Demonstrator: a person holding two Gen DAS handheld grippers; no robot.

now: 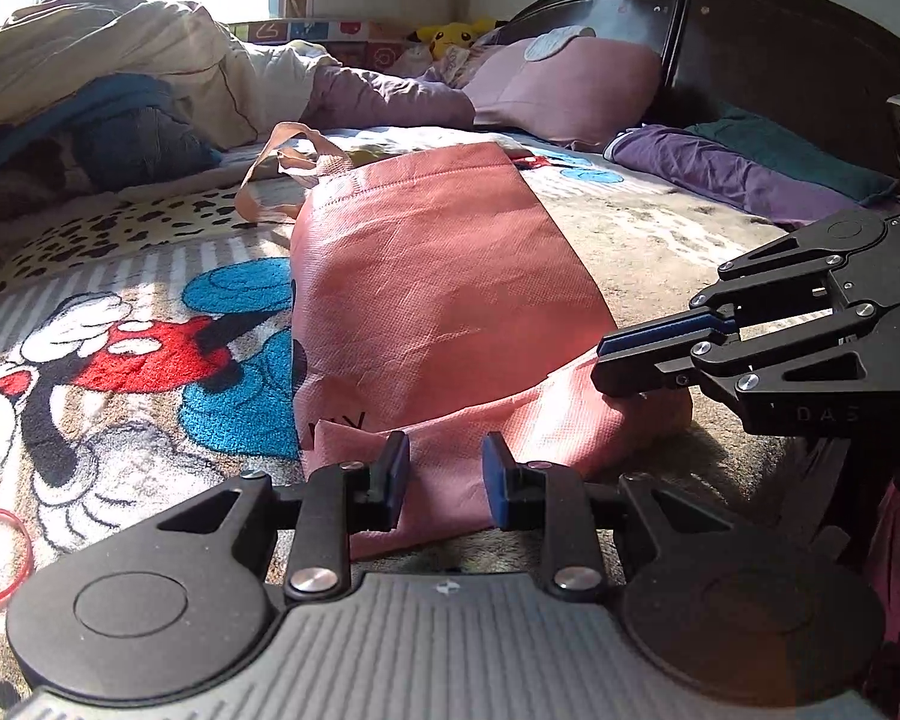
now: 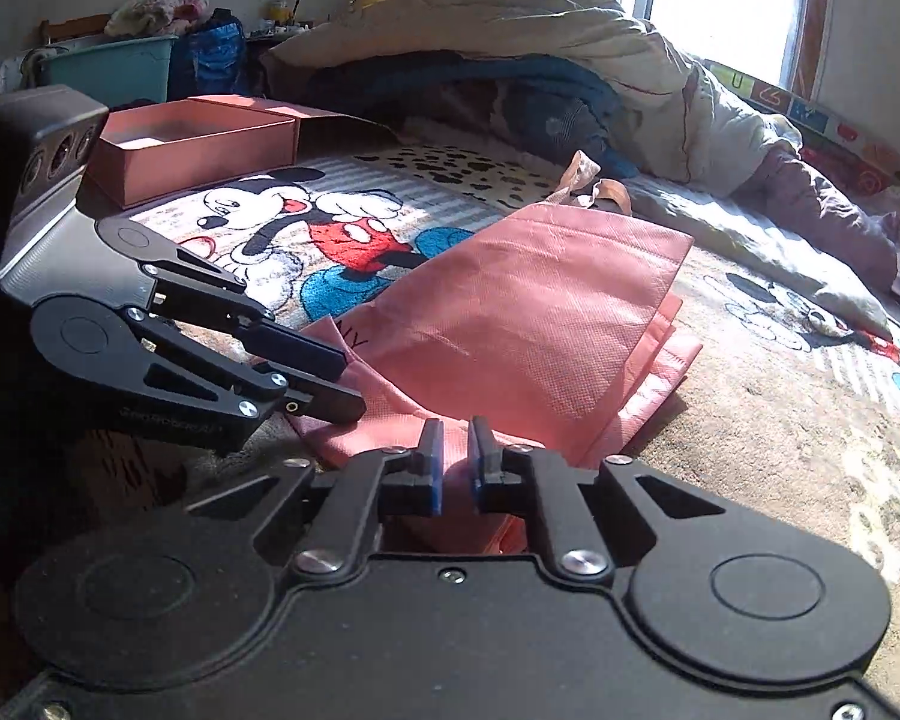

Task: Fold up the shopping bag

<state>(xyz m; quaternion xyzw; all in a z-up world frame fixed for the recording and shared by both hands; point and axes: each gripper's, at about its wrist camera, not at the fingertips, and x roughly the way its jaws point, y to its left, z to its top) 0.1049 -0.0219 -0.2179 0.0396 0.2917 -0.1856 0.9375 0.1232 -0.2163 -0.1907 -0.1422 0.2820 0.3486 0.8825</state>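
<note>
Bag: pink non-woven shopping bag [image 1: 444, 300], flat on cartoon-mouse plush blanket [image 1: 150, 360] covering bed; long axis running away from both cameras.
Bag handles: tan strap loops [image 1: 282, 168] at far end, crumpled, resting on blanket.
Bag near end: bottom edge turned up into layered folds, nearest both tongs; dark lettering partly visible near left corner.
Left tongs [image 1: 444, 474]: slightly parted, blue pads either side of near-edge fold; pad contact with fabric not clear, grip cannot be told.
Right tongs [image 2: 455, 468]: nearly clenched, pink fabric pinched between blue pads; grasping near right corner of bag.
Relative position: right tongs beside left, both at same end of bag, apart from each other.
Red rubber band [image 1: 0, 558]: loose on blanket, left of left tongs, well apart from bag.
Pink open cardboard box [image 2: 192, 144]: on bed beyond blanket print, apart from bag.
Background: heaped cream and blue bedding [image 2: 510, 42], mauve pillow [image 1: 564, 84], dark wooden headboard [image 1: 798, 54].
</note>
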